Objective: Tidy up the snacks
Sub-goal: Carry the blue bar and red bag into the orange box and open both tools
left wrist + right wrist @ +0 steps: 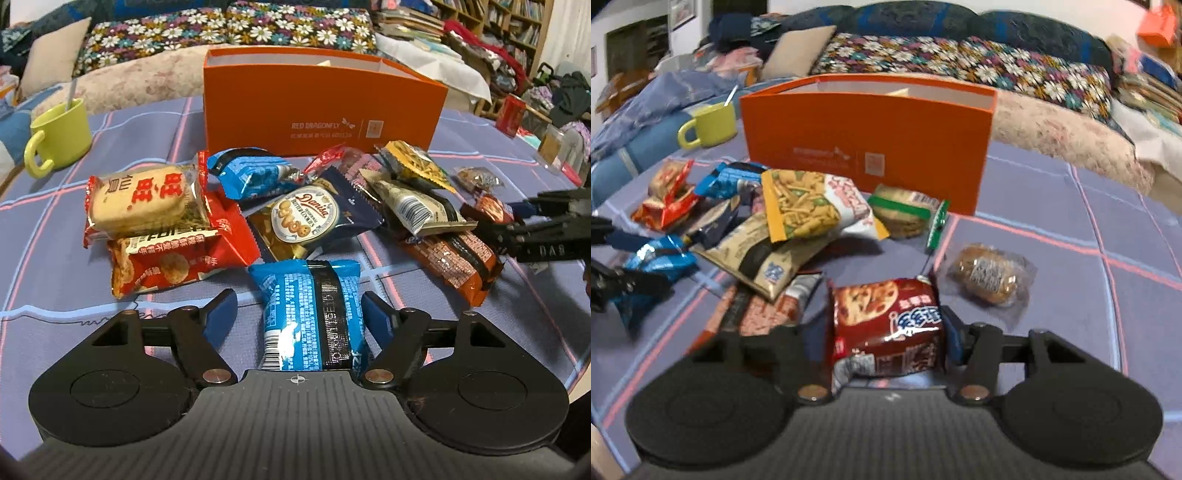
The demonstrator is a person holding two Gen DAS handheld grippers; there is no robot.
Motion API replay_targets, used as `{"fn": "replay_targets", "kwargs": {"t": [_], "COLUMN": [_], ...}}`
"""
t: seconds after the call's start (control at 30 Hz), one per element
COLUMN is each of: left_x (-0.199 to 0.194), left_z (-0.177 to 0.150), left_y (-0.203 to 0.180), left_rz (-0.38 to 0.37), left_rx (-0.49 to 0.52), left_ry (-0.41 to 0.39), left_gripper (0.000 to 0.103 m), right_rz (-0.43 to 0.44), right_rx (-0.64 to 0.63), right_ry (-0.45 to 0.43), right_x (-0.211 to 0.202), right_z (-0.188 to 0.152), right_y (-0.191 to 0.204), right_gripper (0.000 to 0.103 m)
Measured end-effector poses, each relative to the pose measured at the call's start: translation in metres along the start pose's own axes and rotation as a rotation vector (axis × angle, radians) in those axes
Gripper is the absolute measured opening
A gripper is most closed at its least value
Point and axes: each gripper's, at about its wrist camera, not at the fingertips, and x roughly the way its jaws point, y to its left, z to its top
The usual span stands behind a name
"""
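One orange box (317, 107), one green mug (61, 134), one red can (510, 115), roughly a dozen wrapped snack packets (295, 218) on the checked cloth (147, 122)

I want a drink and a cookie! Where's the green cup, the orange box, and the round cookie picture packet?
green cup (62, 131): left wrist view, its side.
orange box (317, 110): left wrist view, front wall.
Danisa cookie packet (304, 218): left wrist view, round label.

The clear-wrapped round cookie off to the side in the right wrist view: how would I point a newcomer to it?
Start at the orange box on the checked cloth. Come toward the camera past its right end; beyond the green-banded cracker pack lies the round cookie. It sits alone on bare cloth, right of the dark red packet, in see-through wrap.
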Motion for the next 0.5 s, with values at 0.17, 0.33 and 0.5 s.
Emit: {"fn": "replay_targets", "kwargs": {"t": [0.17,0.33,0.5], "left_x": [0.0004,0.0036,0.0010], "left_z": [-0.0031,-0.0071,-0.0079], "left_y": [-0.0010,-0.0052,-0.0038], "left_rz": [0.005,0.043,0.026], "left_rx": [0.036,0.088,0.095], "left_ry": [-0.001,-0.014,-0.023], "left_gripper": [0.044,0.048,0.029], "right_rz": [0.007,0.017,0.009], "right_rx": [0.006,0.026,0.015], "right_ry": [-0.012,-0.008,-0.012], "right_x": [-0.0034,0.0001,-0.0031], "right_z": [-0.0065,-0.0027,-0.0069], "right_y": [0.0067,0.0036,0.0022], "right_gripper": [0.063,0.067,0.065]}}
